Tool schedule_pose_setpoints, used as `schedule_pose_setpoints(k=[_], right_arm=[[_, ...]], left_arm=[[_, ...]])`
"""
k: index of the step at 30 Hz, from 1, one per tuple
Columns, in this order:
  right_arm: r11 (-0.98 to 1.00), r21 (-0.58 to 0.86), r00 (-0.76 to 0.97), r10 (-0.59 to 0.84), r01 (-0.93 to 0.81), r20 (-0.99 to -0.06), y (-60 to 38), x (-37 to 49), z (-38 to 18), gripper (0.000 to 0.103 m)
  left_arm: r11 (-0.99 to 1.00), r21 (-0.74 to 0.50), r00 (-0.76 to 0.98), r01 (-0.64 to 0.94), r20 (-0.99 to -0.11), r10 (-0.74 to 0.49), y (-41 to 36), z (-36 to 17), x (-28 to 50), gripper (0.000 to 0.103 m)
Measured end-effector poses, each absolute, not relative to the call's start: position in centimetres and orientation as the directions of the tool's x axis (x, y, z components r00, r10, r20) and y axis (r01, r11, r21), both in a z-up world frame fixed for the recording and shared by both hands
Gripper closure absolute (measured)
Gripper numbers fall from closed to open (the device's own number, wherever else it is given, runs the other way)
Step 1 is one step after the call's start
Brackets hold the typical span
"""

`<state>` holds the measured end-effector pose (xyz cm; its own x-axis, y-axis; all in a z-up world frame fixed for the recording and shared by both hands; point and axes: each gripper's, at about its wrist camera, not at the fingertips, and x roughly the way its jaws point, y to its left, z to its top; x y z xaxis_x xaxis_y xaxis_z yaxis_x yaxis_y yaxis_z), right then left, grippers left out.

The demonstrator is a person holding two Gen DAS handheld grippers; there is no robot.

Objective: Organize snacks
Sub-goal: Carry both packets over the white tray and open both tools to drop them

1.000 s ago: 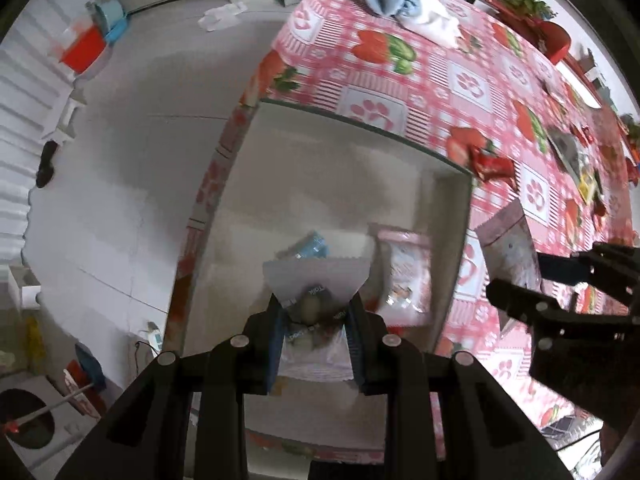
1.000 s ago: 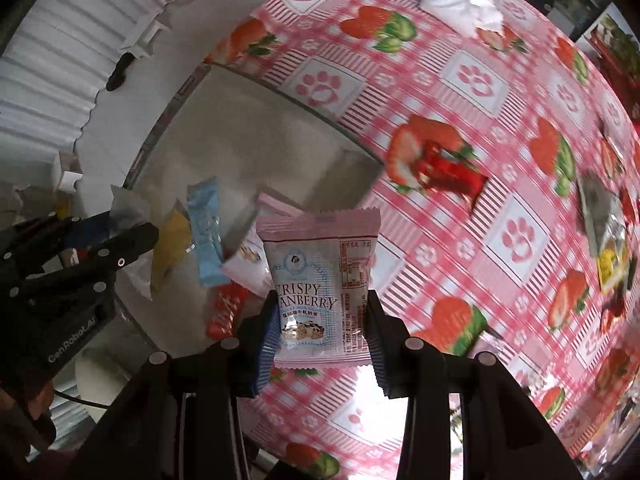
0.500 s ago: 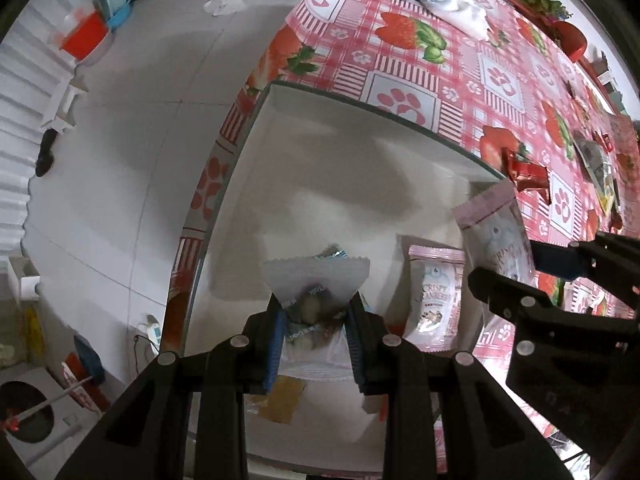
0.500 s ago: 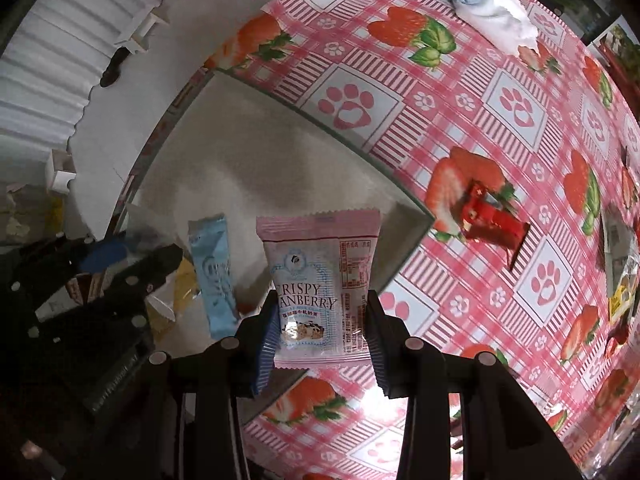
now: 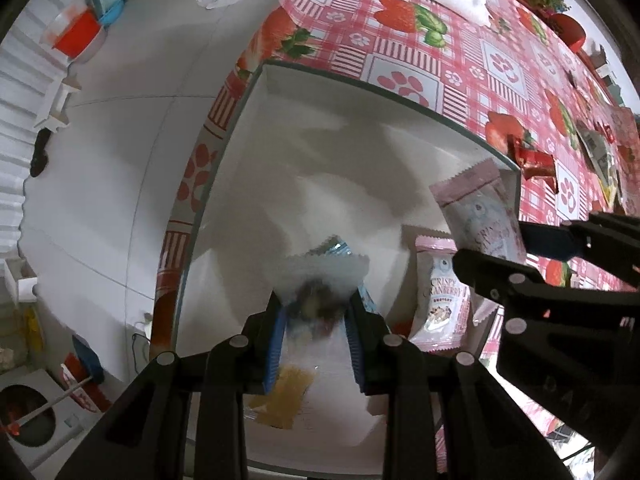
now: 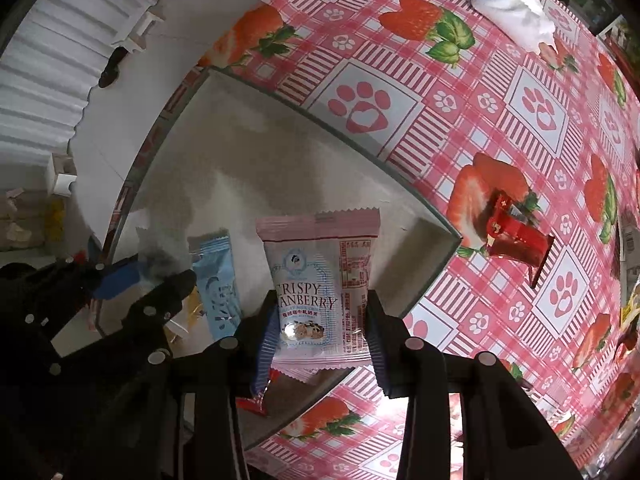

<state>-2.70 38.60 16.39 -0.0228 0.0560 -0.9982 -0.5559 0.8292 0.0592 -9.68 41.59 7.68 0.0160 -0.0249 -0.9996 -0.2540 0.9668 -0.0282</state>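
Two snacks are being carried to the white box [image 5: 256,92] that sits on the surface [image 6: 520,92] with the red strawberry cloth. This is judged to be the putting-in step.

The left hand-held gripper [image 5: 316,320] is closed on a clear packet [image 5: 320,280], which is held over the inside of the box. The packet is blurry, with a zigzag top edge and something dark inside; what it is cannot be told.

The right hand-held gripper [image 6: 320,320] is closed on a pink cranberry packet [image 6: 320,276]. It is held upright over the near corner of the box. It is pale pink with a blue-white middle and a crimped top.

More snacks are already lying in the box: a second pink packet [image 5: 440,296], a blue packet [image 6: 216,284] and a yellow one [image 5: 284,396]. A red packet [image 6: 516,236] is left out on the cloth.

Next, each packet should be lowered to a bare spot and let go gently.
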Motion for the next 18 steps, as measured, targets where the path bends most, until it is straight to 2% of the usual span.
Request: schedule_pose_setpoints(k=[1,3,4,7,8,9,10,18], right_arm=[[0.829,0.068,-0.034,0.059,-0.555,-0.998,38.7,-2.6,16.3,0.061],[0.831,0.077,-0.043,0.064,-0.55,-0.997,38.5,-2.6,16.3,0.059],[0.833,0.084,-0.047,0.07,-0.546,-0.996,38.6,-2.6,16.3,0.059],[0.841,0.103,-0.053,0.088,-0.532,-0.995,38.3,-2.7,16.5,0.057],[0.844,0.108,-0.056,0.093,-0.525,-0.994,38.3,-2.7,16.6,0.041],[0.846,0.111,-0.054,0.097,-0.521,-0.994,38.1,-2.7,16.7,0.017],[0.849,0.111,-0.037,0.107,-0.516,-0.994,38.0,-2.7,17.1,0.01],[0.872,0.114,-0.044,0.106,-0.476,-0.993,35.1,-3.0,17.5,0.009]], left_arm=[[0.968,-0.023,0.016,-0.251,-1.0,-0.019,41.5,7.6,-9.8,0.058],[0.969,-0.012,0.033,-0.247,-0.999,-0.004,41.2,7.8,-9.8,0.029],[0.969,-0.005,0.043,-0.248,-0.999,0.006,41.1,8.0,-9.9,0.023],[0.971,0.008,0.051,-0.241,-0.999,0.02,40.7,8.3,-9.9,0.021],[0.971,0.014,0.043,-0.239,-0.999,0.025,40.6,8.3,-9.8,0.021],[0.971,0.024,0.033,-0.238,-0.999,0.033,40.6,8.1,-9.8,0.021],[0.971,0.029,0.028,-0.238,-0.999,0.037,40.5,8.1,-9.9,0.021],[0.972,0.05,0.0,-0.229,-0.999,0.051,39.1,8.0,-11.5,0.021]])
